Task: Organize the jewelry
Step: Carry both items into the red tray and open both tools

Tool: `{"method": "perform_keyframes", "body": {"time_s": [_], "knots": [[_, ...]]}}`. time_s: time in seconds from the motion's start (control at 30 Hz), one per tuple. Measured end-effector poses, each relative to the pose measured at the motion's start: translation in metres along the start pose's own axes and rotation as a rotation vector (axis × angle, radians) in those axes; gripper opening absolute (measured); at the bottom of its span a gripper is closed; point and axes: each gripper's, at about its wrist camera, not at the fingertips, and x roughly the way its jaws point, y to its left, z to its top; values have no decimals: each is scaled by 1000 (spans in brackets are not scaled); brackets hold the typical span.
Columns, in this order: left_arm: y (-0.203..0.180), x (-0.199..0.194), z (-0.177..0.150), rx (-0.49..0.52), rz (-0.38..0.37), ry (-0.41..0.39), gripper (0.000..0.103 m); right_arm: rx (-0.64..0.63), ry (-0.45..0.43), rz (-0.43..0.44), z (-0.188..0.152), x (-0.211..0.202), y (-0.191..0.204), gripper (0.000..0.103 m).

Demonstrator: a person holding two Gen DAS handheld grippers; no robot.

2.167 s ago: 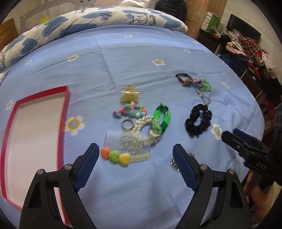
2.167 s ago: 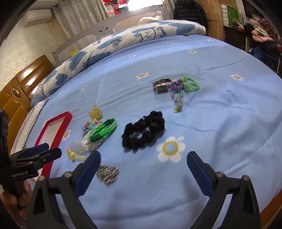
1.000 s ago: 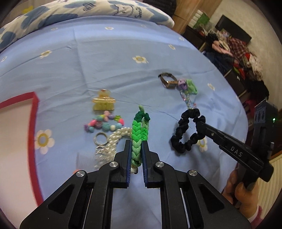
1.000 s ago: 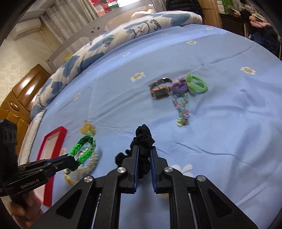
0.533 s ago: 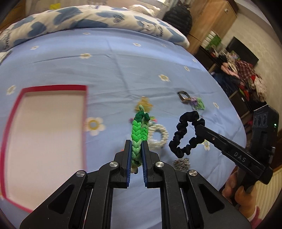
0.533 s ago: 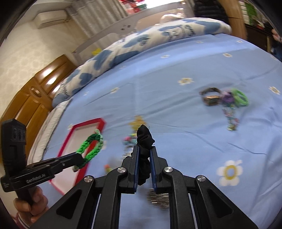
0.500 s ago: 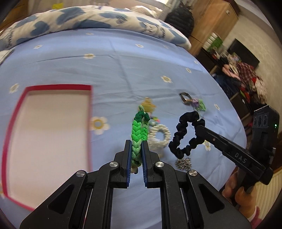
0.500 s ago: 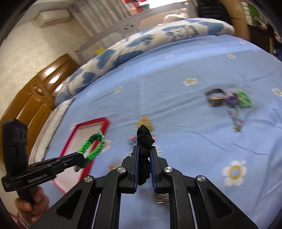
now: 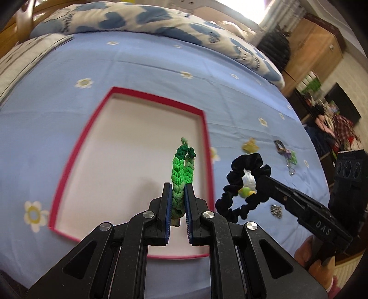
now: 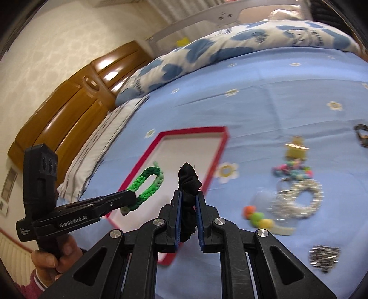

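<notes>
My left gripper (image 9: 178,191) is shut on a green braided bracelet (image 9: 181,168) and holds it in the air over the red-rimmed tray (image 9: 128,101), whose white floor is bare. My right gripper (image 10: 188,197) is shut on a black scrunchie (image 10: 188,181), just right of the tray (image 10: 193,131). In the left wrist view the scrunchie (image 9: 241,165) hangs as a loop from the right gripper (image 9: 262,181). The right wrist view shows the bracelet (image 10: 149,186) in the left gripper (image 10: 131,200).
Loose pieces lie on the blue flowered bedspread (image 10: 276,96) right of the tray: a pearl bracelet (image 10: 299,200), a comb with coloured balls (image 10: 260,216), a bead string (image 10: 292,170), a gold clip (image 10: 295,147), a silver chain heap (image 10: 324,255). Pillows (image 9: 115,20) lie behind.
Both grippers have swung left across the bed with their pieces. The tray has come under the left gripper, and the pile of jewelry has fallen away to the right.
</notes>
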Motion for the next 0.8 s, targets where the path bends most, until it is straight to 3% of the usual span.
{"method": "perform_keyframes", "body": {"time_s": [0.23,0.43,0.63,0.8], "knots": [[34,1,-5,-58,34,15,9,-29,64,55,-10,35,30,11],[45,13,-12,-79,59,46,9,-29,145,54,-21,66,32,11],[48,23,-16,-84,68,73,9,-43,214,1,-33,83,24,11],[46,30,-16,-78,68,93,9,-72,215,-62,-32,81,18,10]]}}
